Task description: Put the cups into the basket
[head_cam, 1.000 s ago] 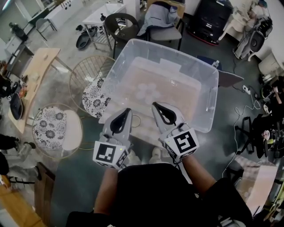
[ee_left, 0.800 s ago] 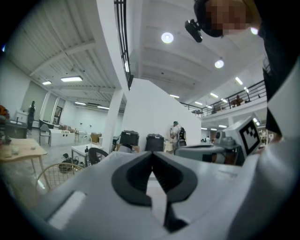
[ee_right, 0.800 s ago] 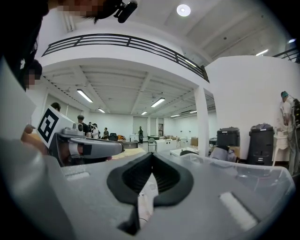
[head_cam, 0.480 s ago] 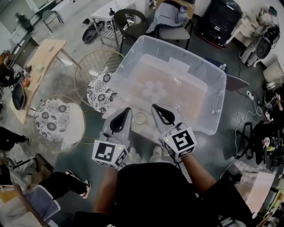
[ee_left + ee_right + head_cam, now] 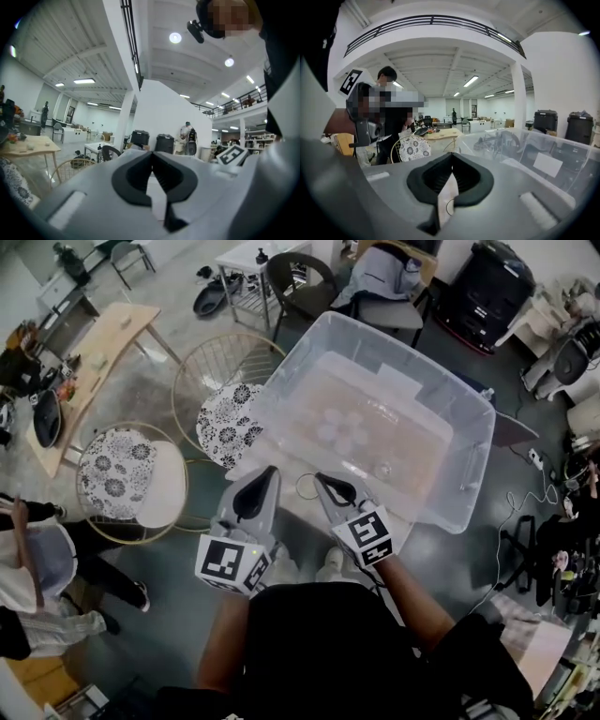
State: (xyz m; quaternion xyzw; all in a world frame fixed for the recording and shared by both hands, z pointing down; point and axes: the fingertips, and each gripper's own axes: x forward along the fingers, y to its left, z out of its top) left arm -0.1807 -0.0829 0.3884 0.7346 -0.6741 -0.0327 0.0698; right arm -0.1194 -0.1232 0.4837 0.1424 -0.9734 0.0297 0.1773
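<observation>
The basket is a big clear plastic bin (image 5: 281, 381) ahead of me, also at the right of the right gripper view (image 5: 562, 154). Several clear cups (image 5: 339, 427) stand clustered on its floor, with one more (image 5: 382, 468) nearer its front wall. Another clear cup (image 5: 307, 487) stands outside the bin on the pale surface at its front edge, between my two grippers' tips. My left gripper (image 5: 270, 472) (image 5: 151, 153) is shut and holds nothing. My right gripper (image 5: 319, 476) (image 5: 451, 154) is shut too, empty, tilted slightly down towards the bin's near wall.
Two round wire chairs with flowered cushions (image 5: 131, 486) (image 5: 230, 413) stand left of the bin. A wooden table (image 5: 89, 362) is further left. People stand at the lower left (image 5: 37, 559). A grey chair (image 5: 384, 292) and black cases (image 5: 492, 282) stand behind the bin.
My right gripper has sunk and drawn back towards me. The bin now sits further right in view. The loose cup shows between the tips. People have come in at the lower left.
</observation>
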